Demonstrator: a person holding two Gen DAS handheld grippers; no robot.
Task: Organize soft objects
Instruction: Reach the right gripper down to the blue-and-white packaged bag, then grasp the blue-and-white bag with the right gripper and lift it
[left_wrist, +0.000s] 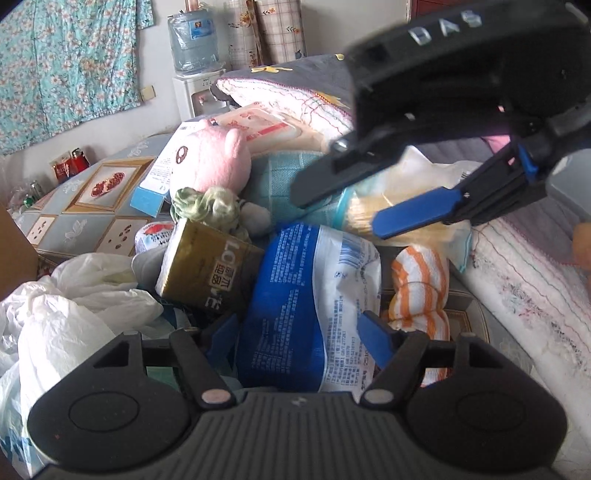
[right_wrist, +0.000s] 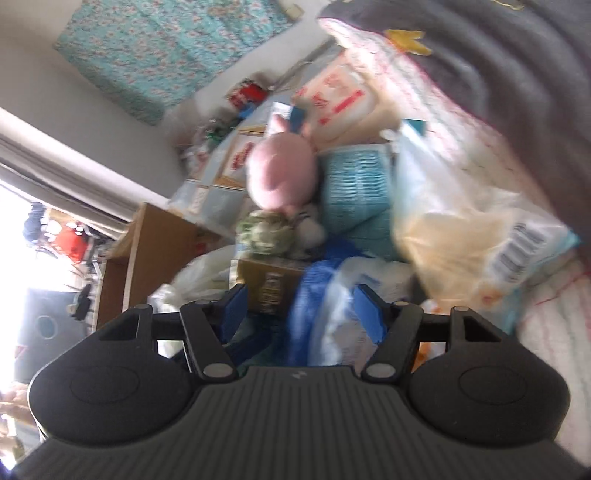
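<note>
Nearest us, the left hand-held gripper (left_wrist: 295, 341) straddles a blue-and-white crinkled plastic pack (left_wrist: 310, 295); its blue fingers (left_wrist: 375, 341) flank the pack, but we cannot tell whether they press it. At one o'clock from the pack, the right hand-held gripper (left_wrist: 354, 206) hangs above the pile with its jaws apart, gripping nothing. Its own blurred view shows the right gripper's blue fingers (right_wrist: 367, 314) spread over that same pack. At three o'clock lies an orange-and-white striped towel roll (left_wrist: 419, 291), at nine o'clock a gold cardboard box (left_wrist: 210, 266). At eleven o'clock a pink plush toy (left_wrist: 218, 158) leans beside a folded light-blue cloth (left_wrist: 275, 184). White plastic bags (left_wrist: 66, 314) crumple at eight o'clock.
</note>
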